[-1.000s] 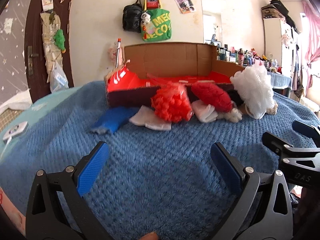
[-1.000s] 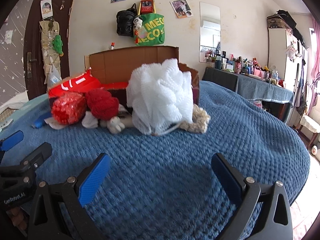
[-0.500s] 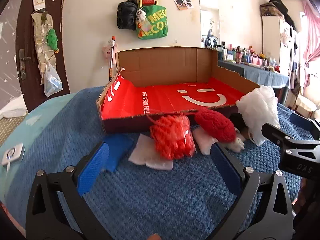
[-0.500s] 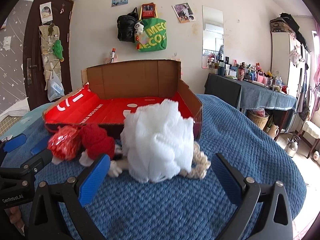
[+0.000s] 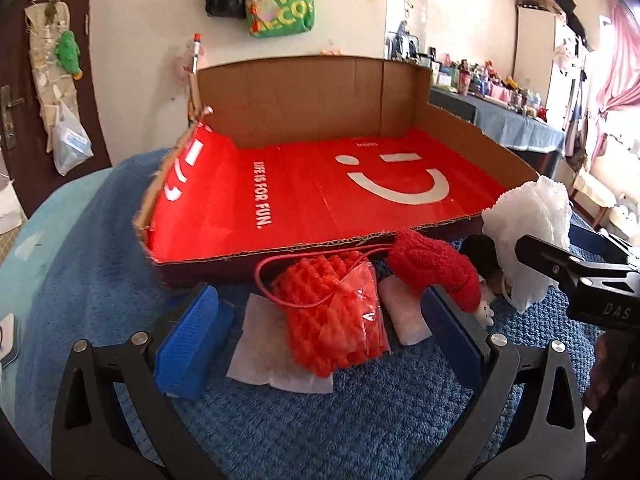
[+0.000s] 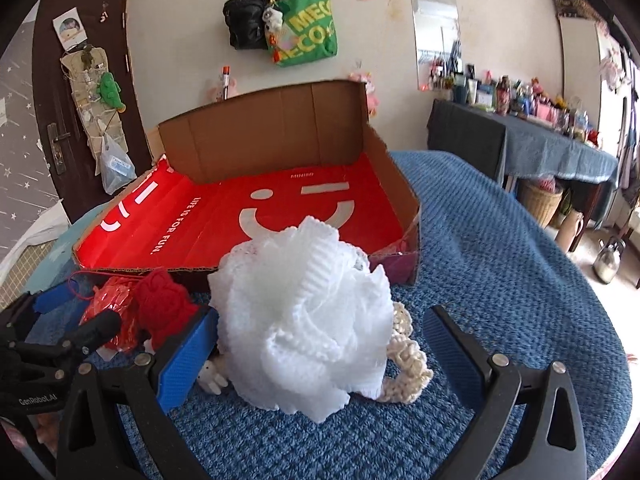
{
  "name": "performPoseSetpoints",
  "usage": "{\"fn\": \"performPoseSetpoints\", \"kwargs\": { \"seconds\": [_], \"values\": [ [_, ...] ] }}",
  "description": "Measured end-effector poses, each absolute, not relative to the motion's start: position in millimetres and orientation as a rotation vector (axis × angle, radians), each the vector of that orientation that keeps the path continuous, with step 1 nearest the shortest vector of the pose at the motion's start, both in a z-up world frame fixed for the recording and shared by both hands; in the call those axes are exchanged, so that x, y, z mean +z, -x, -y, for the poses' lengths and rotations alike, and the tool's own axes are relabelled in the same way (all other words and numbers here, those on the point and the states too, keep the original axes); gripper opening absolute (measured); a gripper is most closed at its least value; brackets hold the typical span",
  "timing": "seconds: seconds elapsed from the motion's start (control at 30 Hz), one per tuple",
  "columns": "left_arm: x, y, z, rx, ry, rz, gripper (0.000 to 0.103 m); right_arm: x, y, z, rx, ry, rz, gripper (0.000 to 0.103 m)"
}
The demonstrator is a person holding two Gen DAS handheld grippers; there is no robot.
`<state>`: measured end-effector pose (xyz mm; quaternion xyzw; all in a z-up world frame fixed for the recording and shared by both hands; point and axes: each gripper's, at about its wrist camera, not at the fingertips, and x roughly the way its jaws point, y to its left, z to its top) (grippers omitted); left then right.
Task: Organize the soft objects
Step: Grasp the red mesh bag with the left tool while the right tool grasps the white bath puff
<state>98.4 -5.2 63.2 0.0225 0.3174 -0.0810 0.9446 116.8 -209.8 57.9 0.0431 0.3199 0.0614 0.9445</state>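
— While both of your tools hang low over the blue blanket (image 6: 500, 248), how do they sit?

— My left gripper (image 5: 320, 332) points at the pile from the bottom of its frame, fingers (image 5: 188, 332) spread wide and holding nothing. The red mesh puff (image 5: 336, 316) lies between them on the blanket, touching neither pad that I can see. My right gripper (image 6: 320, 356) is likewise level and low, its fingers (image 6: 184, 360) wide apart, with the white mesh puff (image 6: 304, 320) sitting in the gap; the left pad looks close against the puff, though I cannot tell if it touches.

— And the box?

— The cardboard box (image 5: 304, 92) fills the middle of the left view, just behind the pile. Its red lining (image 5: 320, 192) shows a smiley face and the words "LIFE IS FOR FUN."; I see no soft things inside.

— Where are those things, then?

— All in front of the box's near edge: a blue sponge (image 5: 196, 344) at lower left, a white cloth (image 5: 264, 356) under the red puff, a red knitted toy (image 5: 432, 264) to the right, then the white puff with a cream crochet piece (image 6: 408, 360) tucked beside it.
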Motion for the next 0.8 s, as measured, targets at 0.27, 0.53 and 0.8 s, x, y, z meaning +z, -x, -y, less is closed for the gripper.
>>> {"fn": "performPoseSetpoints", "kwargs": {
  "seconds": [0.27,0.53,0.8],
  "values": [
    [53.5,-113.0,7.9,-0.220,-0.027,-0.713,0.047,48.9,-126.2,209.9,0.224,-0.105,-0.693,0.073],
    [59.2,-111.8,7.5,-0.281,0.005,-0.721,0.044,73.5,-115.9,216.2,0.259,-0.124,-0.622,0.065],
    [81.0,-100.2,7.8,-0.274,0.007,-0.649,0.044,95.0,-117.9,212.5,0.284,-0.110,-0.583,0.064]
  ]
}}
